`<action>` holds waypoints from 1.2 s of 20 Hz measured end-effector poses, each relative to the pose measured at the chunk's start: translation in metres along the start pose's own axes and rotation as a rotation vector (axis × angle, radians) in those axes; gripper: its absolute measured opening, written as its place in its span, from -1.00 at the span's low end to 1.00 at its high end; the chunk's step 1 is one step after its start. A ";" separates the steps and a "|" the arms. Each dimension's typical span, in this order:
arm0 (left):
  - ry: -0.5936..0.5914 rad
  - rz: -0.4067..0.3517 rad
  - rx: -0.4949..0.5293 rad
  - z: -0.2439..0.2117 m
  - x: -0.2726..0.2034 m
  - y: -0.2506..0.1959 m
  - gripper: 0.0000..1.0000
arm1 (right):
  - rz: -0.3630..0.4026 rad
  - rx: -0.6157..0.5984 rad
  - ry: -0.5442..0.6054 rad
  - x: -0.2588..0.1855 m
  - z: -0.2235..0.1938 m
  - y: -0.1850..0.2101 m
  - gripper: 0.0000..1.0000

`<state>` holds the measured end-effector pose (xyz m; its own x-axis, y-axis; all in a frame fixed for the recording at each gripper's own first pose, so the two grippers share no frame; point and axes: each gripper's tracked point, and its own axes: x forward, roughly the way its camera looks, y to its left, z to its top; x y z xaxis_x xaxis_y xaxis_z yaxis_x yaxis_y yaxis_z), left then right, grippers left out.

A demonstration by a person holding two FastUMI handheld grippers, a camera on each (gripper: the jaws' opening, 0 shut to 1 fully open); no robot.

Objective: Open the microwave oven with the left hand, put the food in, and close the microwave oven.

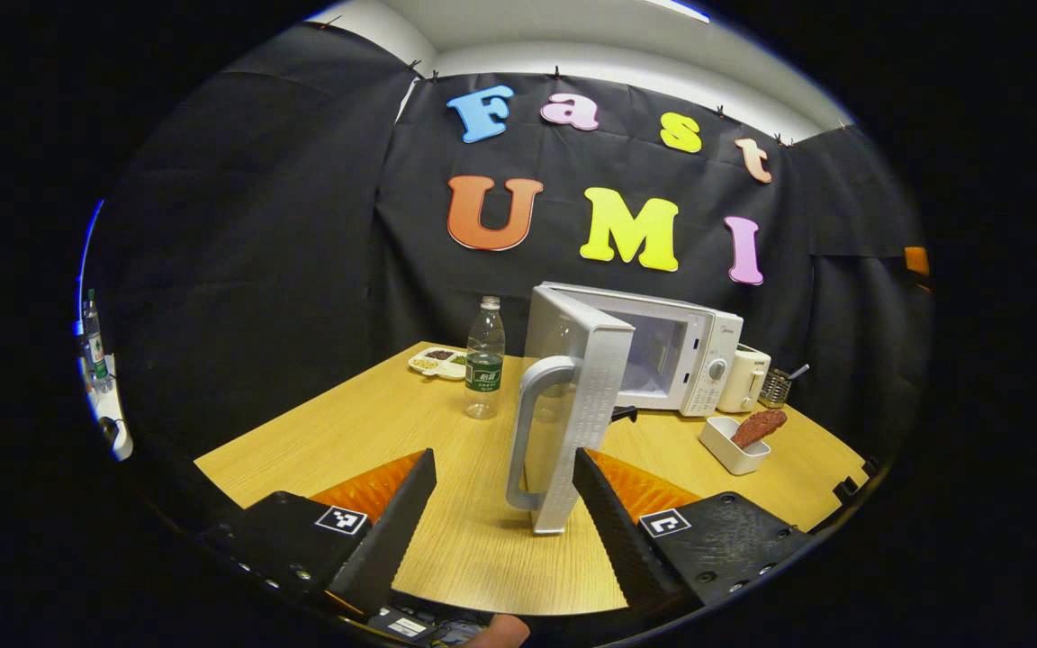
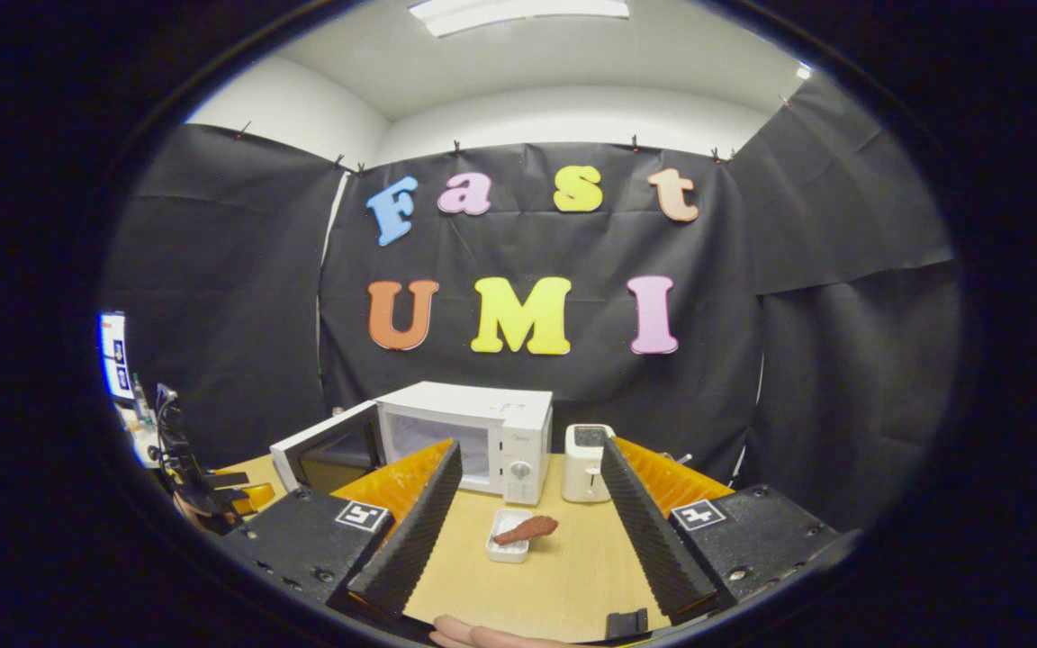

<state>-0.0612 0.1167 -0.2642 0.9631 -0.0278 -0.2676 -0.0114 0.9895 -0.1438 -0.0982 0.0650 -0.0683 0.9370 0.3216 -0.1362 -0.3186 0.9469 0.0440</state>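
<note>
Left gripper view: microwave oven [image 1: 689,351] door [image 1: 572,423] open, jaws spread.

One microwave [image 1: 662,355], one toaster [image 1: 743,378], one bottle [image 1: 484,360].

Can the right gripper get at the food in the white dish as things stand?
Probably yes. The right gripper is open and points at the food in its white dish, with only bare table between. The microwave door hangs open off to the side.

food [image 2: 526,529] before microwave [image 2: 482,436] (toaster [image 2: 587,462] right)
</note>
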 end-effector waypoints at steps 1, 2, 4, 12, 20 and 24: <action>-0.009 0.005 0.001 0.005 -0.003 0.001 0.87 | -0.005 -0.004 0.000 0.001 -0.001 -0.001 0.98; -0.014 0.006 0.004 0.010 -0.007 0.001 0.87 | -0.010 -0.006 0.001 0.002 -0.002 -0.001 0.98; -0.022 -0.003 0.012 0.020 -0.012 -0.007 0.87 | -0.011 -0.006 0.003 0.008 -0.002 -0.001 0.98; -0.132 -0.053 0.068 0.110 -0.012 -0.063 0.87 | -0.043 -0.010 0.078 0.053 -0.013 -0.029 0.98; -0.202 -0.114 0.095 0.183 0.018 -0.124 0.87 | -0.069 -0.012 0.152 0.114 -0.034 -0.070 0.98; -0.225 -0.164 0.108 0.195 0.039 -0.149 0.87 | -0.078 -0.001 0.229 0.154 -0.056 -0.098 0.99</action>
<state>0.0307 -0.0046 -0.0676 0.9853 -0.1682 -0.0297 0.1661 0.9842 -0.0618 0.0694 0.0213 -0.1494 0.9020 0.2388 -0.3596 -0.2469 0.9687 0.0238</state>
